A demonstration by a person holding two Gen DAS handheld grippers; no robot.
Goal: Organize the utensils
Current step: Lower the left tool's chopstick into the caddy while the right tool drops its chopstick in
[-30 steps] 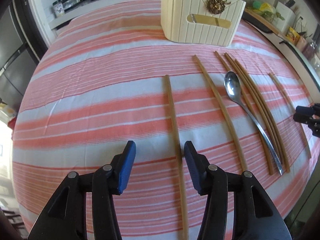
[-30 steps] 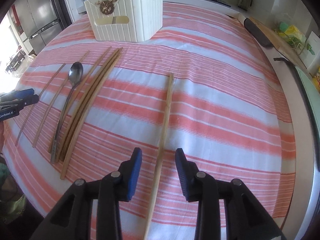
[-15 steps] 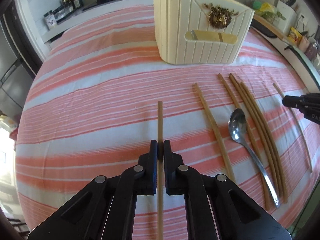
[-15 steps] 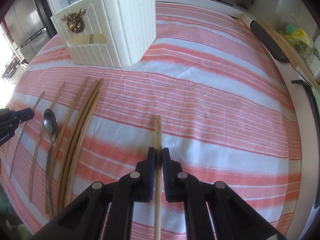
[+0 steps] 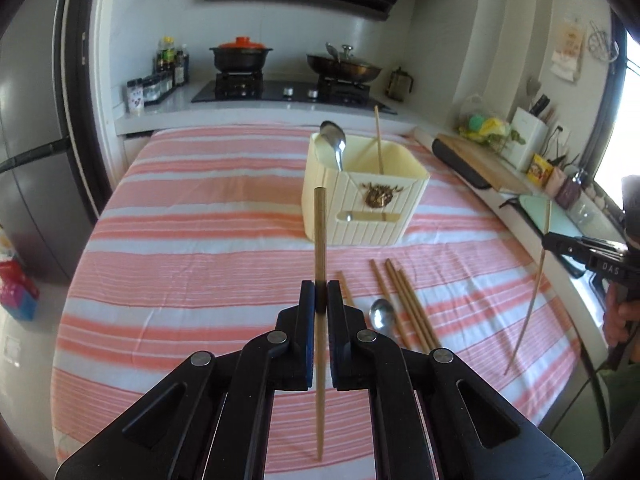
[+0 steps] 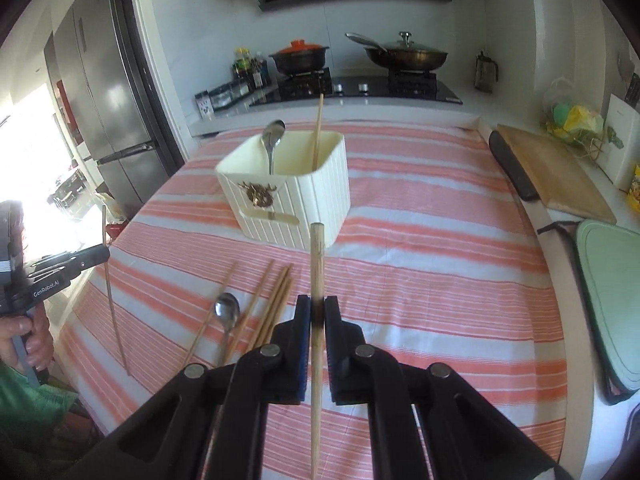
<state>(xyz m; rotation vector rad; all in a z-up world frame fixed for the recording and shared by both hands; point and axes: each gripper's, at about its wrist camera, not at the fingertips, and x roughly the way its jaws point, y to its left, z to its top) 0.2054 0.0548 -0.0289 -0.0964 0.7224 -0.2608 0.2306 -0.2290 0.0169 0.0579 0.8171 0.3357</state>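
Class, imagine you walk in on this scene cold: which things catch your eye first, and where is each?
Each gripper is shut on a wooden chopstick lifted off the table: the left gripper holds its chopstick, the right gripper its own. Behind them a cream utensil holder stands on the striped tablecloth, with loose chopsticks and a spoon lying before it.

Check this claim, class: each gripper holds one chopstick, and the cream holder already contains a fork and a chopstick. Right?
Not quite. The left wrist view shows a spoon, not a fork, standing in the cream holder beside a chopstick. The rest holds.
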